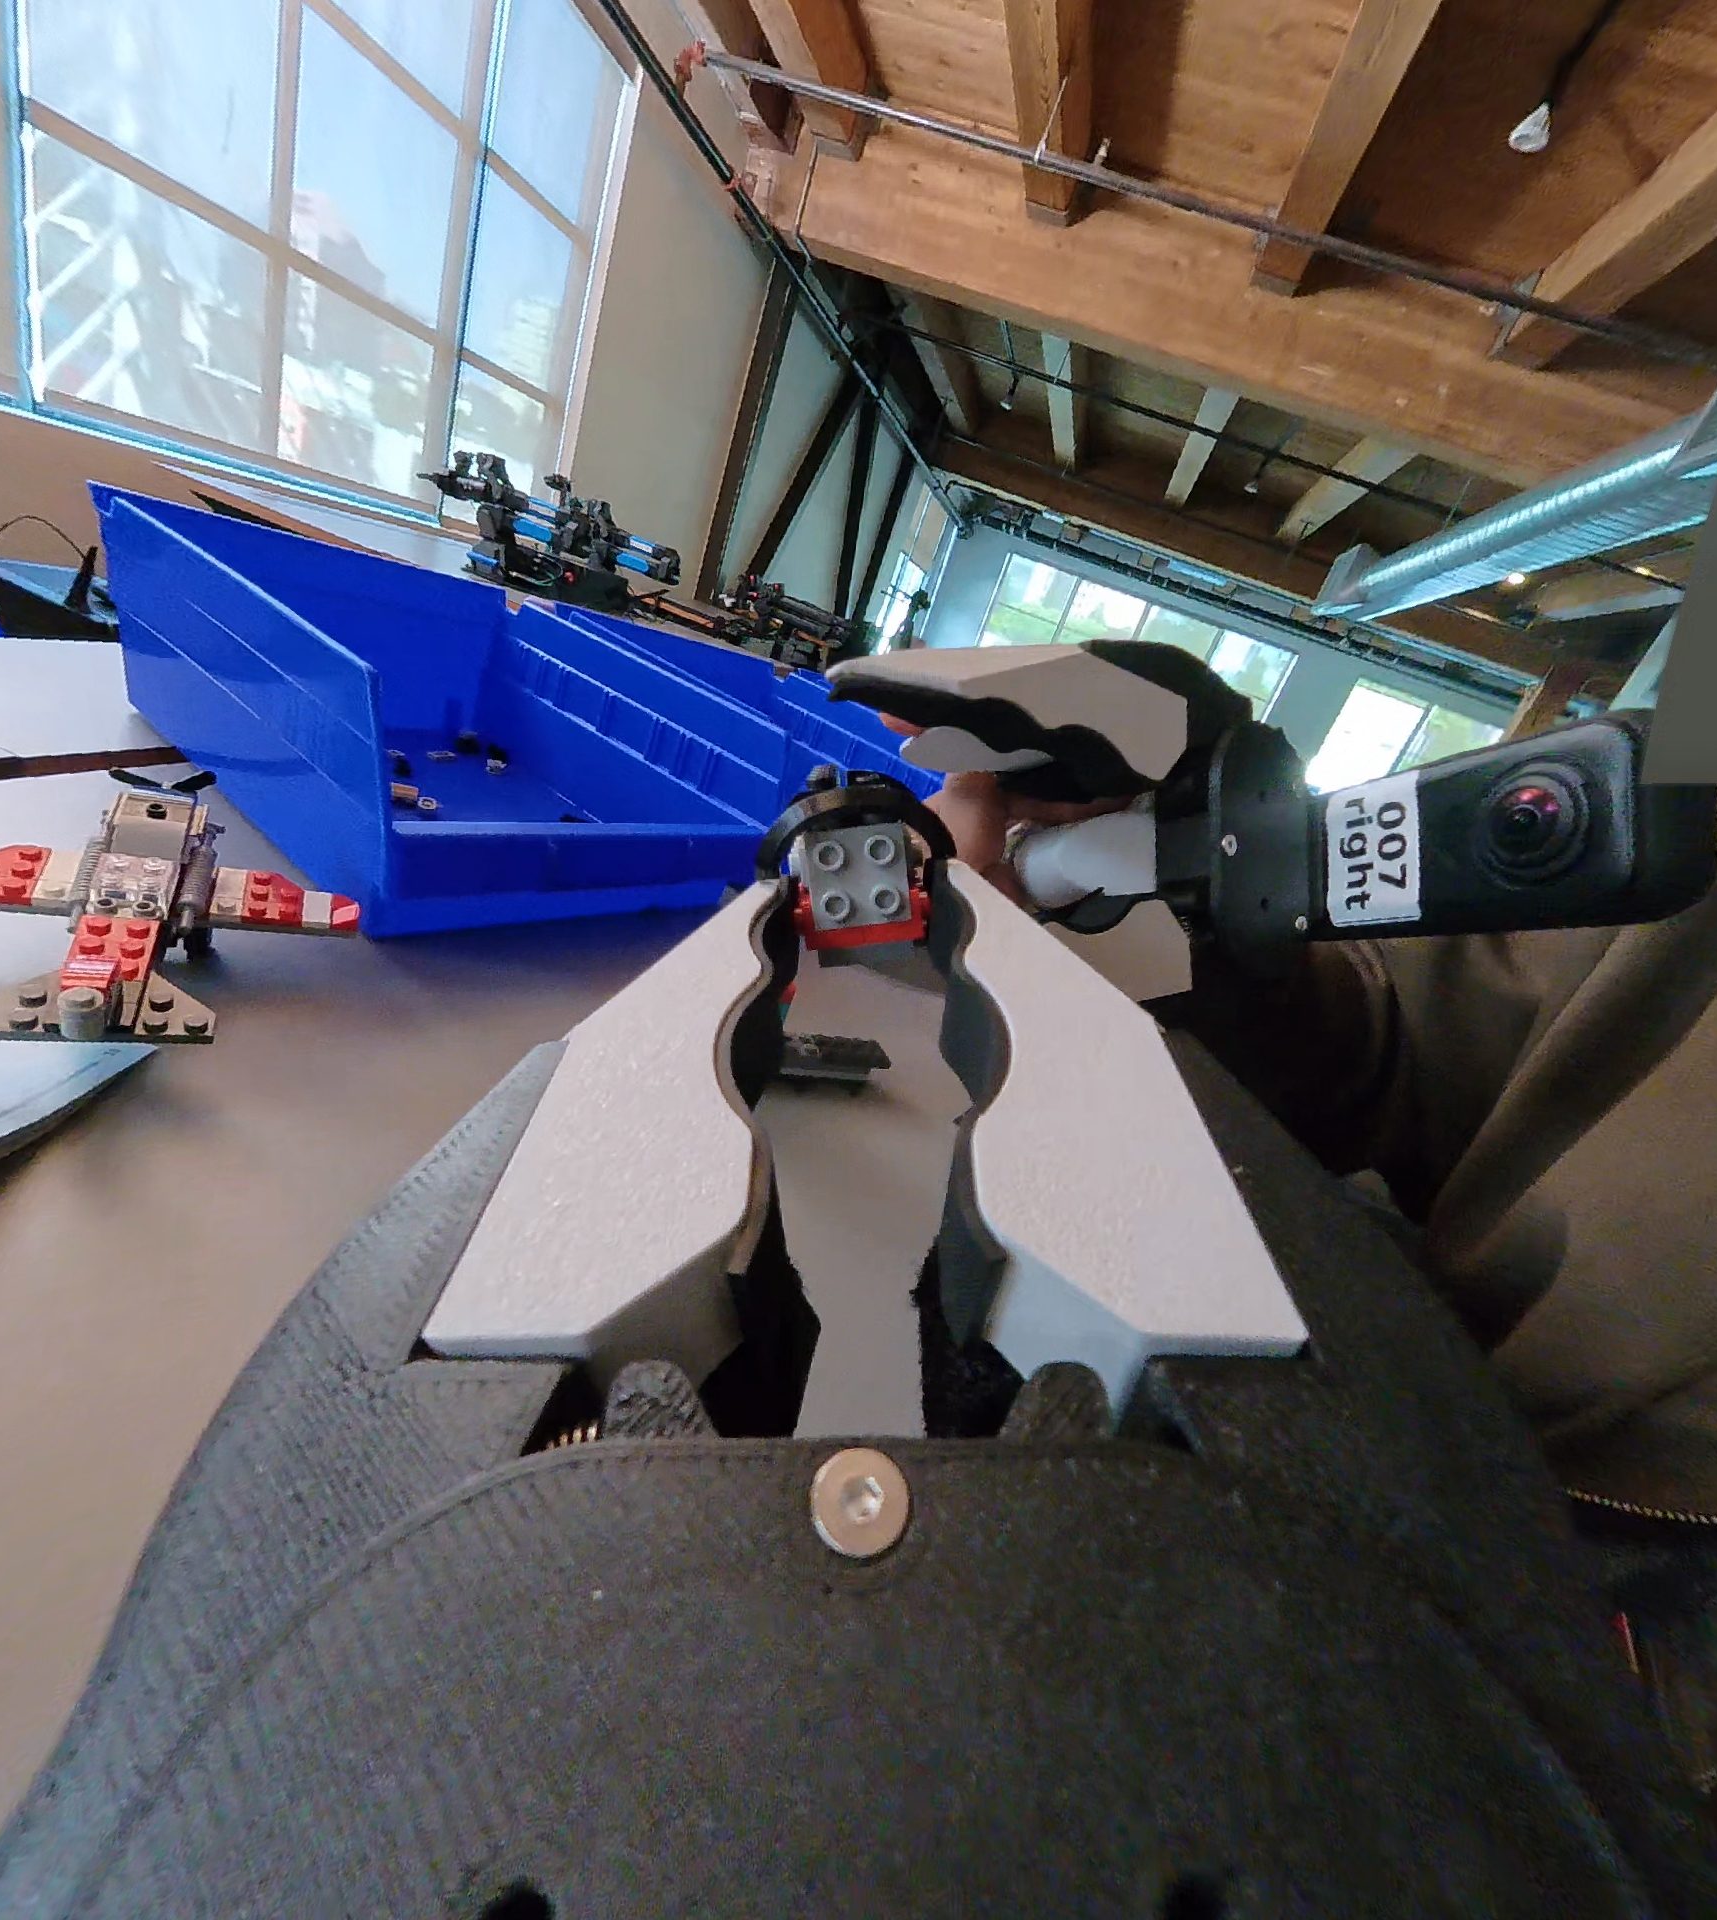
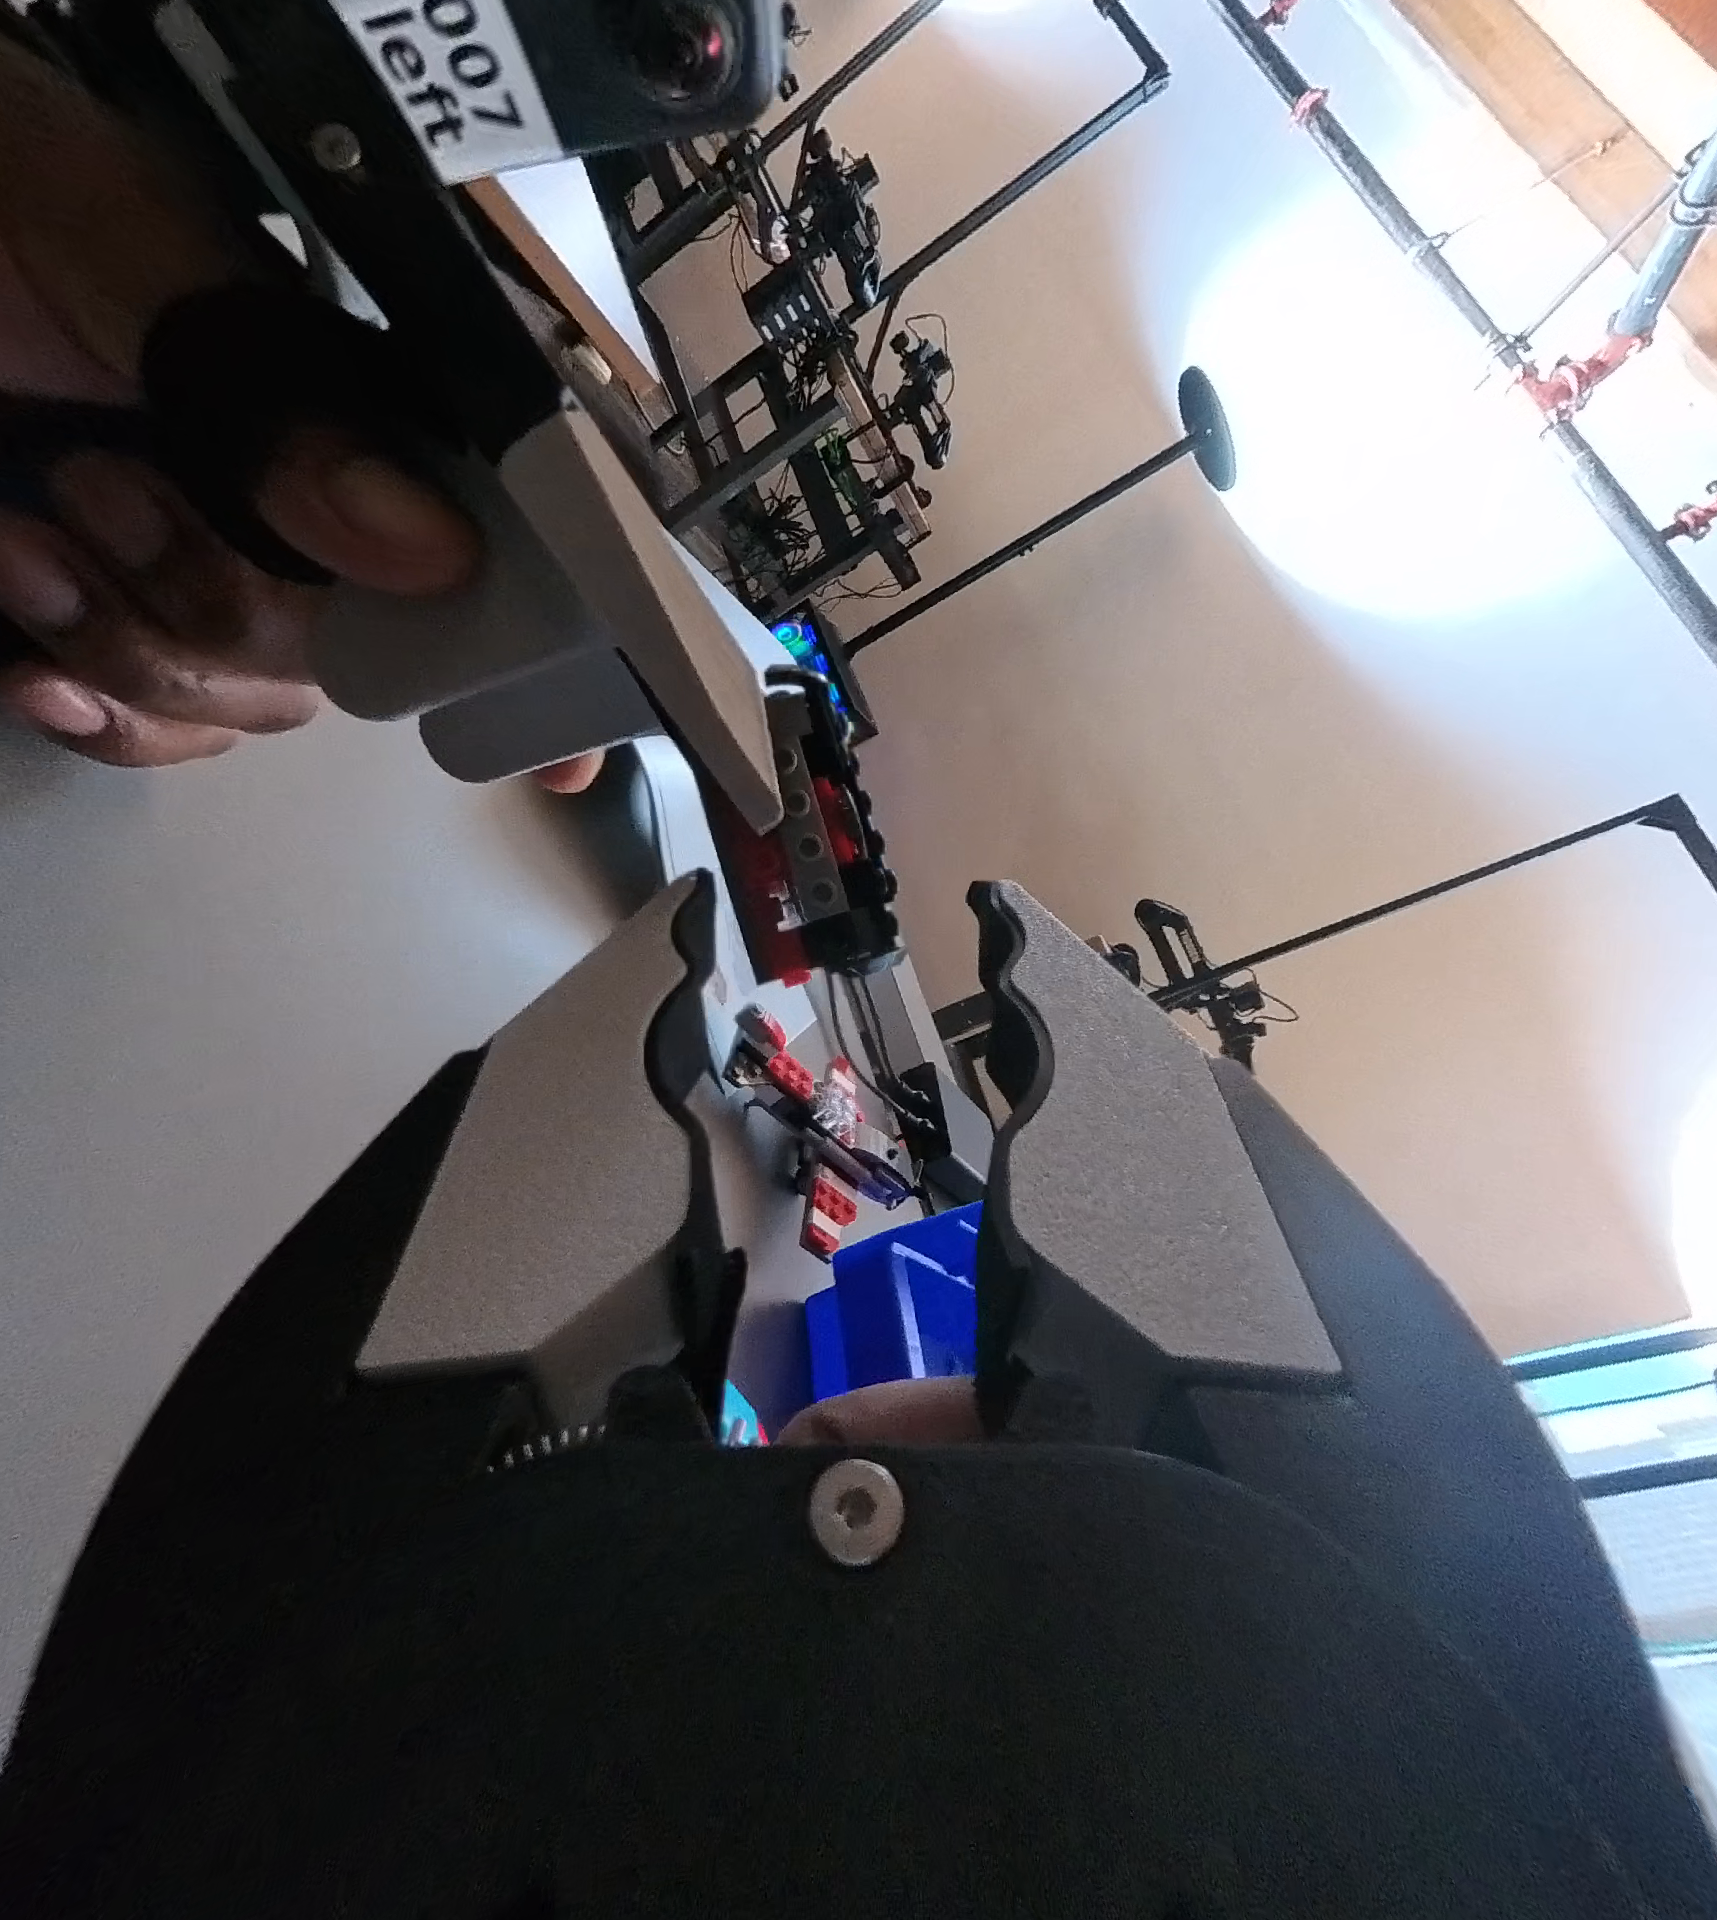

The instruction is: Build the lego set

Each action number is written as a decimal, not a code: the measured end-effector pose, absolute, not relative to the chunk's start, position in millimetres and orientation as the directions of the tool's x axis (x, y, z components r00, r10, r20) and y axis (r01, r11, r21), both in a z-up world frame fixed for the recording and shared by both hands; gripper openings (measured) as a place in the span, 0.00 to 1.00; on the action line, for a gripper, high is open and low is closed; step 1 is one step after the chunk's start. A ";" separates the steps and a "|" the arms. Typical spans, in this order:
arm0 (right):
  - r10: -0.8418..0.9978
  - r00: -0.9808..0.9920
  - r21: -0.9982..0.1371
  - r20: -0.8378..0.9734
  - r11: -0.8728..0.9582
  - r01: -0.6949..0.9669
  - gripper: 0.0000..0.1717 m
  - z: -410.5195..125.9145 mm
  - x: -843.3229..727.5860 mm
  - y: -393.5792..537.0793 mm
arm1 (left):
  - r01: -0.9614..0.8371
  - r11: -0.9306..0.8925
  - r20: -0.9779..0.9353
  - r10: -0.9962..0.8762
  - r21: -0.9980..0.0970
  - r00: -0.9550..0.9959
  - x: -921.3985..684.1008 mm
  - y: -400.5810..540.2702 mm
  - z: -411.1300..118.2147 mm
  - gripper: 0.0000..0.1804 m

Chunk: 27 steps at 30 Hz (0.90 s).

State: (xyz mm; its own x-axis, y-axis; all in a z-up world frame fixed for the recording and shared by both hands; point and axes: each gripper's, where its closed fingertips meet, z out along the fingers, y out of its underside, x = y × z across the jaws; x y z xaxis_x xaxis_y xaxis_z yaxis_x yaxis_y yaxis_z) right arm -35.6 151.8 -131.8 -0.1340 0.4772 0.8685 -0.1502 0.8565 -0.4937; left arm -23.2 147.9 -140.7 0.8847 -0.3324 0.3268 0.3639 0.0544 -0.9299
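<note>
Between the left gripper's (image 1: 859, 894) grey fingertips sits a small brick assembly (image 1: 856, 883), grey studded plate over red with a black arch on top, both pads pressed against its sides and lifted clear of the table. Just to that gripper's right, the right gripper (image 2: 838, 914) has its fingers spread apart with nothing between the pads; the assembly (image 2: 818, 862) hangs just ahead of them, close to the left-hand fingertip (image 2: 688, 914) without touching. Under the left fingers a small dark plate piece (image 1: 833, 1058) lies on the grey table (image 1: 334, 1122). Farther left of the tool stand a blue bin (image 1: 438, 727) with a few loose bits on its floor, and a red, white and grey brick aircraft (image 1: 127, 904). Beyond are large windows (image 1: 241, 239), a timber-beam ceiling (image 1: 1197, 208) and benches with equipment. The person's hands are mostly hidden behind the gripper bodies, and the right view's background is blurred.
</note>
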 end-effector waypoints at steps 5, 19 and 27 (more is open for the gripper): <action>0.407 -0.136 -0.425 0.903 0.894 -0.142 0.27 -140.0 -37.0 150.0 | 0.281 0.025 0.258 -0.321 -0.959 0.911 -14.7 150.5 -145.5 0.14; 0.315 -0.097 -0.326 0.944 0.935 -0.137 0.19 -144.9 -37.7 147.5 | 0.154 0.027 0.140 -0.290 -0.988 0.947 -8.0 151.1 -147.6 0.14; 0.312 -0.129 -0.328 0.941 0.934 -0.140 0.19 -147.8 -35.9 147.0 | 0.138 0.021 0.126 -0.290 -0.990 0.949 -6.2 151.4 -149.4 0.14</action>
